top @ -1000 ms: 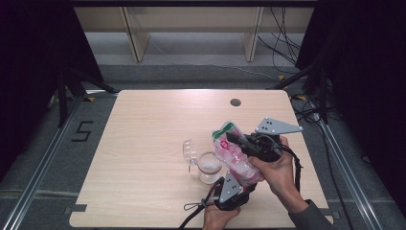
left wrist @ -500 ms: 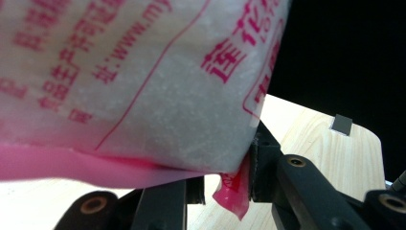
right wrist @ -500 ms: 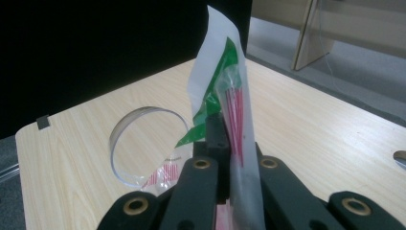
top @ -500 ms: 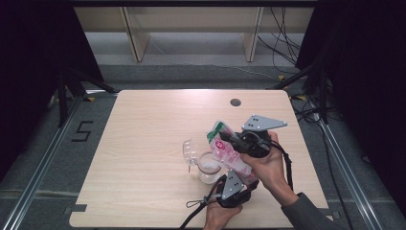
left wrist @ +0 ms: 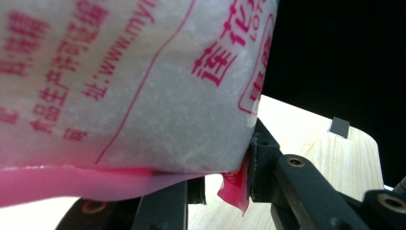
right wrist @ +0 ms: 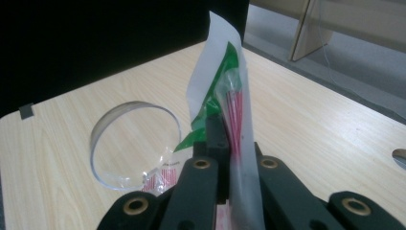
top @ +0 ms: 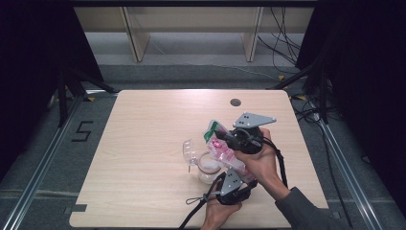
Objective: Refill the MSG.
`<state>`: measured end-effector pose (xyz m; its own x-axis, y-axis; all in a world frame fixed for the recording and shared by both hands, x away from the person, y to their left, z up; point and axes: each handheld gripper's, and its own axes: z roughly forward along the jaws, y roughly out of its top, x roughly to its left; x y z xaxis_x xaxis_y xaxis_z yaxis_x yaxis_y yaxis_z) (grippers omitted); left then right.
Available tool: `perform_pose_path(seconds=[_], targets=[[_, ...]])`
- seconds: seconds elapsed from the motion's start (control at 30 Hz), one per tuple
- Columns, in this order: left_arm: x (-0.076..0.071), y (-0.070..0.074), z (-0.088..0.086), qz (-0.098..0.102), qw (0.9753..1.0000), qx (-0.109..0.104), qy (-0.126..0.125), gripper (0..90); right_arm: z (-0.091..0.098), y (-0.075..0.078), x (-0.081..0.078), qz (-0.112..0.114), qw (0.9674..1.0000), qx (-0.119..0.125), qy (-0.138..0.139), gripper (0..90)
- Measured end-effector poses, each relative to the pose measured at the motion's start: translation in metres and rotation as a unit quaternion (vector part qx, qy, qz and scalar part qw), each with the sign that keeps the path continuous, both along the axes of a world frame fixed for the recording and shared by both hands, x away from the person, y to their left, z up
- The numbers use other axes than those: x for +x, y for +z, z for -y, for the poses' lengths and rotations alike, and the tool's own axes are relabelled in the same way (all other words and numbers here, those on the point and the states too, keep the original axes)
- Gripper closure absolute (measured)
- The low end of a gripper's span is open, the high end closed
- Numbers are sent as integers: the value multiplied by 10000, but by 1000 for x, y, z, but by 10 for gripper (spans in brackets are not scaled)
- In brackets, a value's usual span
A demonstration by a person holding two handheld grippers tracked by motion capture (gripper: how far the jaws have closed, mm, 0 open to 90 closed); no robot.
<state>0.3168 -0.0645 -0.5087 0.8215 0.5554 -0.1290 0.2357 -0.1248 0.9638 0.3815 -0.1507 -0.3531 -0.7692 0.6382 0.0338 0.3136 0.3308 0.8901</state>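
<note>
High view: near the lower middle of the frame, a person's two hands hold one tool each over the pale wooden worktop (top: pixel 143 143). Between them stretches a plastic bag (top: pixel 225 154) printed in pink, with a green and clear top end. It runs slantwise from the upper tool down to the lower one. The right tool (top: pixel 225 135), with a grey three-cornered plate on top, sits just right of the frame's centre and pinches the bag's top end. The left tool (top: pixel 239 175), lower down, grips the bag's bottom end.

Just left of the bag stands a small clear container (top: pixel 209 166) with white contents, and its clear hinged lid (top: pixel 188 152) stands open toward the left. The bag hangs over the container's right side; whether it touches the rim cannot be told.

Left tool view: the bag (left wrist: pixel 143 81) takes up the upper left of the frame, white and grainy behind pink Chinese lettering. Its pink bottom seam lies between the two black jaws, which are clamped on it, one corner folded against the right jaw.

Right tool view: the jaws stand together on the bag's flat sealed top (right wrist: pixel 230 100), which rises upright from between them at the centre. The round clear lid (right wrist: pixel 134 143) shows at the lower left, above the worktop (right wrist: pixel 311 120).
</note>
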Motion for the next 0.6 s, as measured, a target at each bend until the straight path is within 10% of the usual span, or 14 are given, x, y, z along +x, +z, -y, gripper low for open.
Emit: perform_pose_path(seconds=[0.6], targets=[[6,-2,2,-68,10000,-38,-49,734,-15,-6,13,-5,9986,-523,114,900]])
